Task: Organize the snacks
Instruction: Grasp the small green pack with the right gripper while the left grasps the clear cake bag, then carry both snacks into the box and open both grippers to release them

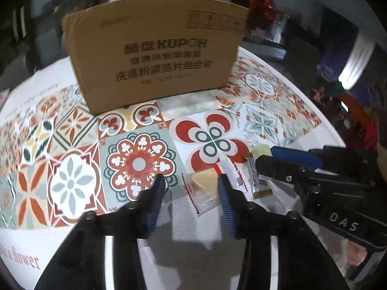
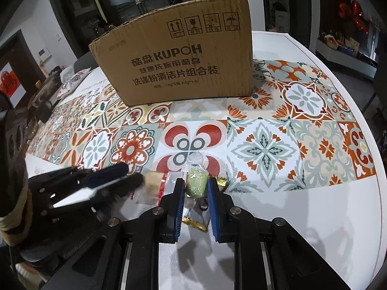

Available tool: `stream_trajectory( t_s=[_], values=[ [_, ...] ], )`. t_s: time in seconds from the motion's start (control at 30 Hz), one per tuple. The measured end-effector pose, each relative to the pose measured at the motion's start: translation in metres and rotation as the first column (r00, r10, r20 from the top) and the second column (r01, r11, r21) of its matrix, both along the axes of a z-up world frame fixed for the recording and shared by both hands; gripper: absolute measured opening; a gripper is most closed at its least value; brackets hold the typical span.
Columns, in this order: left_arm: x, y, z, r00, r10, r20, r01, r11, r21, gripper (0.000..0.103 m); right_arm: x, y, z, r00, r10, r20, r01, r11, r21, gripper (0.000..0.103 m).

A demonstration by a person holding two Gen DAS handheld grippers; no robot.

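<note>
A tan cake snack (image 1: 204, 183) in a clear wrapper with red toothed edges lies on the patterned mat. My left gripper (image 1: 191, 183) is open, one finger on each side of it, with a gap on the left side. In the right wrist view the left gripper (image 2: 134, 172) has the tan snack (image 2: 153, 182) just at its tips. My right gripper (image 2: 196, 186) is shut on a pale green snack (image 2: 196, 184), whose clear wrapper has gold ends. From the left wrist view, the right gripper (image 1: 264, 155) holds that green snack (image 1: 261, 149) beside the tan one.
An open cardboard box (image 1: 157, 55) (image 2: 179, 65) stands upright at the back of the mat (image 2: 266, 149). The white round table (image 2: 326, 205) ends close on the right. Bags and jars (image 2: 60, 84) crowd the far left edge. A hand (image 2: 14, 205) holds the left gripper.
</note>
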State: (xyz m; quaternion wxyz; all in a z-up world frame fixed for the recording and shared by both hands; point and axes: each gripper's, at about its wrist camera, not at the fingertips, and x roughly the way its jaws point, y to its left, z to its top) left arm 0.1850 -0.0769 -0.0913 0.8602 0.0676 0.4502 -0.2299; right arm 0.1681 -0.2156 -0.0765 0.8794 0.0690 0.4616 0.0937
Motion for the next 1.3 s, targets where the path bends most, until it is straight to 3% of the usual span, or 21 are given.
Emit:
stream_trajectory(
  t_s=[0.1,0.3,0.5,0.53,0.57,0.67,0.73,1.3],
  values=[
    [-0.003,-0.006,-0.002,0.999,-0.045,0.000,0.045,0.999,0.019,0.050,-0.008,0.001,0.001,1.000,0.000,0.009,0.000,1.000,-0.012,0.021],
    [0.008,-0.012,-0.013,0.998,-0.031,-0.056,0.030,0.999,-0.018,0.054,-0.012,-0.002,0.000,1.000,-0.008,0.007,0.008,0.999,-0.034,0.021],
    [0.013,-0.028,-0.020,1.000,-0.020,-0.008,0.020,0.999,0.040,0.059,-0.011,-0.010,-0.002,1.000,-0.024,0.007,0.024,0.999,-0.038,0.021],
    [0.012,-0.030,-0.021,1.000,-0.016,0.009,0.015,0.999,0.050,0.058,-0.011,-0.012,-0.003,1.000,-0.027,0.004,0.027,0.999,-0.032,0.021],
    [0.010,-0.032,-0.021,1.000,-0.018,0.022,0.017,0.999,0.052,0.048,-0.010,-0.013,-0.004,1.000,-0.031,0.001,0.031,0.999,-0.029,0.021],
    [0.006,-0.034,-0.021,0.999,-0.019,0.030,0.018,0.999,0.038,0.043,-0.010,-0.017,-0.006,0.999,-0.039,-0.009,0.039,0.999,-0.010,0.021],
    [0.006,-0.033,-0.021,0.999,-0.022,0.029,0.021,0.999,0.029,0.033,-0.009,-0.019,-0.007,0.999,-0.041,-0.015,0.041,0.999,0.004,0.021],
    [0.003,-0.011,0.002,0.999,0.049,0.022,-0.048,0.998,-0.046,0.033,-0.007,-0.011,-0.001,1.000,-0.028,0.000,0.028,0.999,0.021,0.021]
  ],
)
